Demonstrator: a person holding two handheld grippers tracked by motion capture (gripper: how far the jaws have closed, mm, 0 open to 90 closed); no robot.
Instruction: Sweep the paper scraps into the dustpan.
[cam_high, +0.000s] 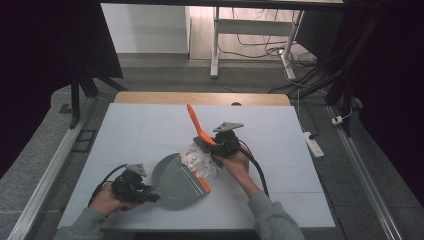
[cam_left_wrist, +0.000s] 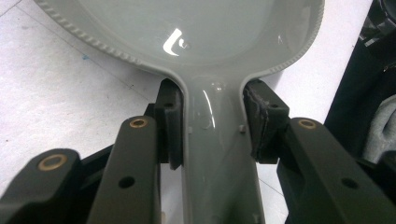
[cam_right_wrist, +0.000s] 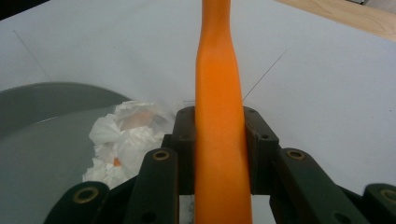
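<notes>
A grey dustpan (cam_high: 175, 182) with an orange front lip lies on the white table (cam_high: 140, 130). My left gripper (cam_high: 151, 197) is shut on its handle. In the left gripper view both pads clamp the dustpan handle (cam_left_wrist: 217, 154) and my left gripper (cam_left_wrist: 212, 126) points toward the pan. An orange brush handle (cam_high: 194, 122) slants up and away. My right gripper (cam_high: 209, 145) is shut on it just above the lip. White crumpled paper (cam_high: 200, 160) sits at the lip. In the right gripper view my right gripper (cam_right_wrist: 219, 149) grips the brush handle (cam_right_wrist: 219, 116), with the paper (cam_right_wrist: 126, 137) beside the dustpan (cam_right_wrist: 42, 140).
A wooden strip (cam_high: 200, 98) runs along the table's far edge. Beyond it stand a white table frame (cam_high: 216, 45) and cables on the floor. A power strip (cam_high: 314, 144) lies on the floor to the right.
</notes>
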